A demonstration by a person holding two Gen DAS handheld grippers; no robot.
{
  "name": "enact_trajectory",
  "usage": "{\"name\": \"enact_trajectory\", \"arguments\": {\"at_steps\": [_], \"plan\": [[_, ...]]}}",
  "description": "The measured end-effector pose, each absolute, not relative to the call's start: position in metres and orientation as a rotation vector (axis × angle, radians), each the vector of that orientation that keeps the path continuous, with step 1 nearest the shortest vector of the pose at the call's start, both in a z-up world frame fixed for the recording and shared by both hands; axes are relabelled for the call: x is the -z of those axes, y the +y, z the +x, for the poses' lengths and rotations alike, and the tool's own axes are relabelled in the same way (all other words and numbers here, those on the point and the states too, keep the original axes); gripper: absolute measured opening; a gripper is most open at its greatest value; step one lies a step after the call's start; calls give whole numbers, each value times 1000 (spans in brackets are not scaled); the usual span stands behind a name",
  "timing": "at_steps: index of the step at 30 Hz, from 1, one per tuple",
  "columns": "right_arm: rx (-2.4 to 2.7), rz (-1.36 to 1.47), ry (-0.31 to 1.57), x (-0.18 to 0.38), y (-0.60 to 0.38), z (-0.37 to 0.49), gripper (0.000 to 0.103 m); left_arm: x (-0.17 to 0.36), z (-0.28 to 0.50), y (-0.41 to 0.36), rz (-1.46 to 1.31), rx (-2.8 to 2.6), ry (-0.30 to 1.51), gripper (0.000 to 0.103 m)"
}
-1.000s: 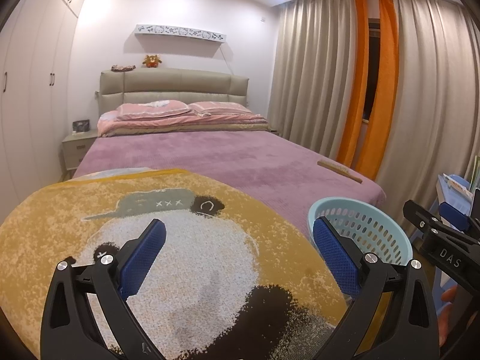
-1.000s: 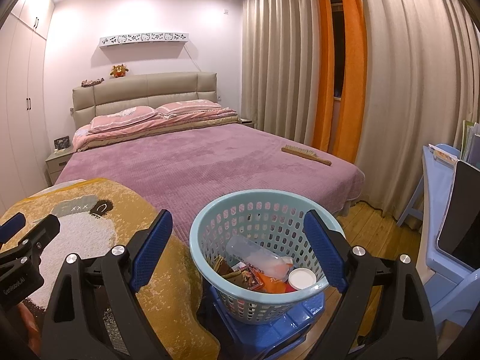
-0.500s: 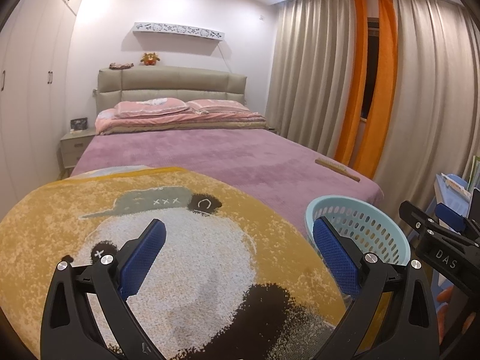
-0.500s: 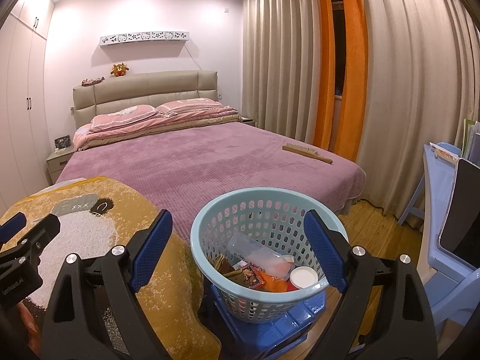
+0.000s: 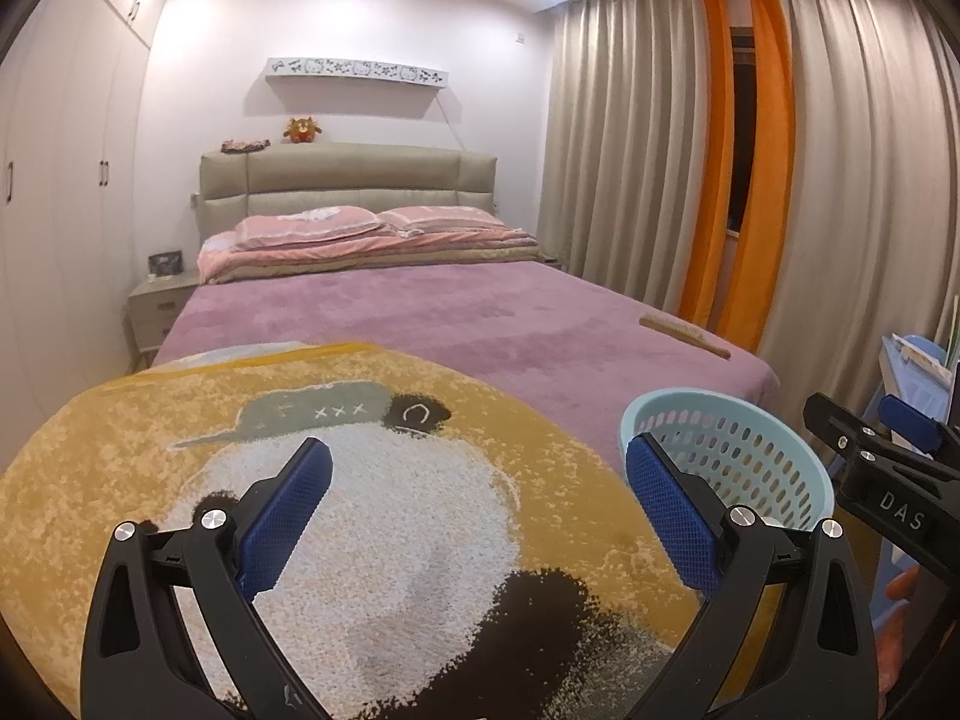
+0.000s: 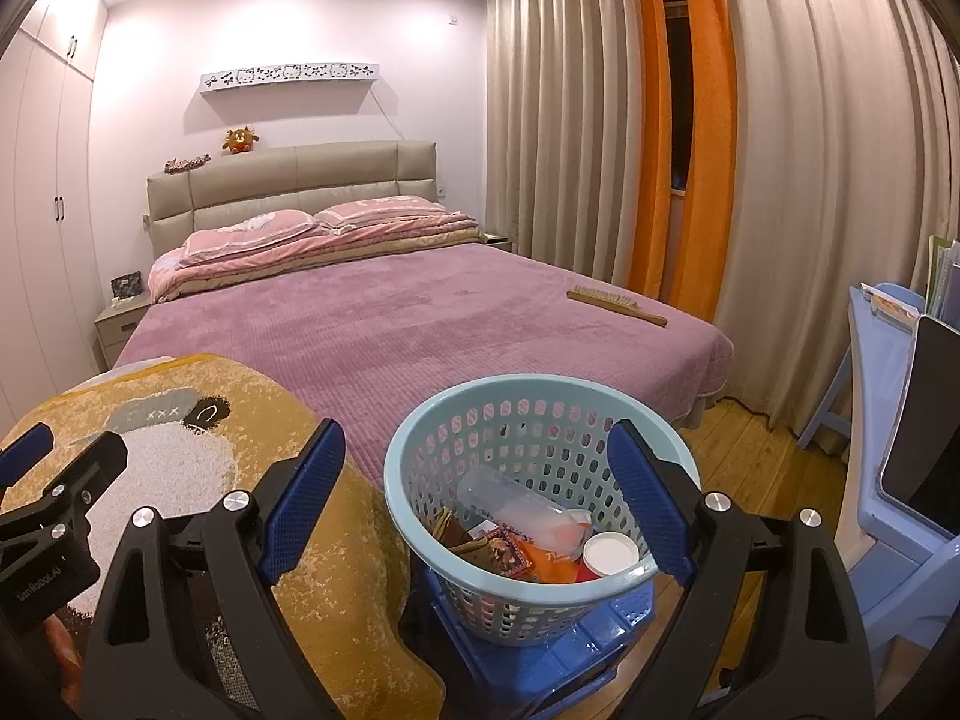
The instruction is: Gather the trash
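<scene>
Hovering over a yellow panda-print blanket (image 5: 360, 510) at the near end of a bed, the left hand-held gripper (image 5: 477, 516) has its blue-padded fingers spread wide apart and holds nothing. The right hand-held gripper (image 6: 477, 495) is likewise wide apart and empty, poised above a pale blue perforated basket (image 6: 528, 414). The basket stands on a blue plastic stool (image 6: 558, 660) just right of the blanket, near the foot of the bed. Inside it lies collected trash: a clear plastic bottle (image 6: 516, 504), a white round lid (image 6: 611, 552), and colourful wrappers (image 6: 510, 549). Farther away, a purple bedspread (image 6: 390, 312) covers the bed, with a wooden brush (image 6: 615, 303) lying near its right edge. Beige and orange curtains (image 6: 690, 150) hang at the right.
</scene>
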State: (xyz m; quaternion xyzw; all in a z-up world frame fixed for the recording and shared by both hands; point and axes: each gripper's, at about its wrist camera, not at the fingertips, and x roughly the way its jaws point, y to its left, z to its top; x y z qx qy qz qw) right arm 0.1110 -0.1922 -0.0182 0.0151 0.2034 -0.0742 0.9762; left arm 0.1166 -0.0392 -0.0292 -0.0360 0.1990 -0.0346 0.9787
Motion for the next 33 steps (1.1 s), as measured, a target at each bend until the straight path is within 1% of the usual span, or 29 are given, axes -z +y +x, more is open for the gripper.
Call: {"name": "enact_trajectory", "arguments": {"at_steps": [33], "plan": [[147, 36, 418, 19, -192, 112, 85, 29, 118, -40, -65, 69, 401, 95]]}}
